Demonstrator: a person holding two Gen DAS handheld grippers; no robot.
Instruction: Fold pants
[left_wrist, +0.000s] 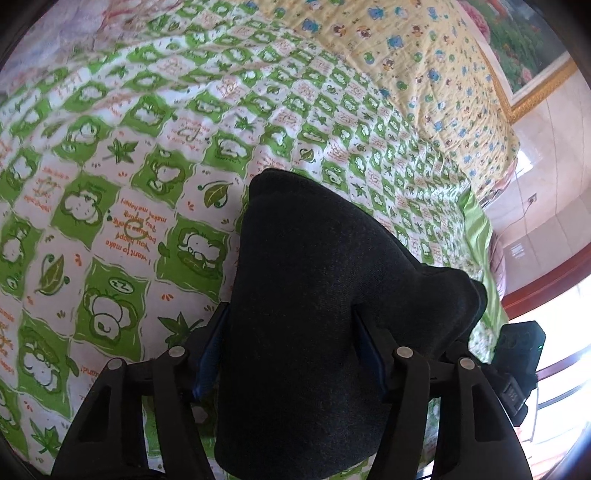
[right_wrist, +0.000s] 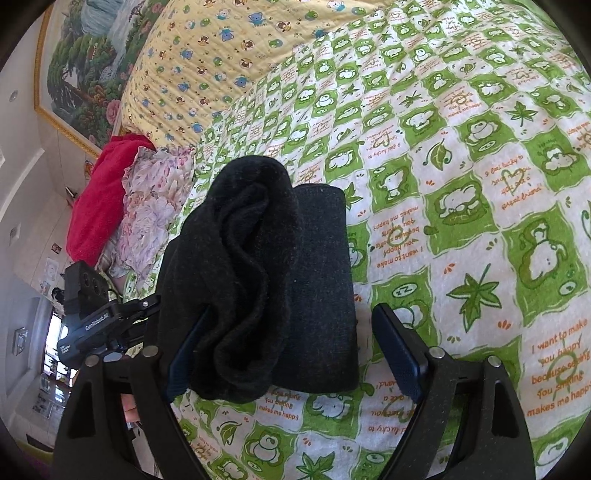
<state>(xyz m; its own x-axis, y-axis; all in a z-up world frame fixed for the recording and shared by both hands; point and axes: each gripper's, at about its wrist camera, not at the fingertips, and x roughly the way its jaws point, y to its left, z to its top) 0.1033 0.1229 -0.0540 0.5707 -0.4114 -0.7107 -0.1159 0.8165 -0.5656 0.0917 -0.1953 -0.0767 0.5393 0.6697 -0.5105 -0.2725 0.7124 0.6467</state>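
The pants (left_wrist: 314, 295) are dark charcoal knit, folded into a thick bundle on the green and white printed bedspread (left_wrist: 110, 166). In the left wrist view the bundle fills the gap of my left gripper (left_wrist: 291, 332), whose fingers stand apart on either side of the cloth. In the right wrist view the pants (right_wrist: 266, 273) lie as a folded stack with a rumpled roll on the left. My right gripper (right_wrist: 291, 339) is open, its left finger under the rumpled edge, its right finger (right_wrist: 399, 350) clear of the cloth.
A yellow cartoon-print quilt (right_wrist: 221, 55) lies at the far end of the bed. A red cloth (right_wrist: 99, 192) and a floral fabric (right_wrist: 151, 214) sit at the bed's edge. The other gripper's camera block (right_wrist: 85, 295) is at the left. A framed painting (left_wrist: 524, 48) hangs on the wall.
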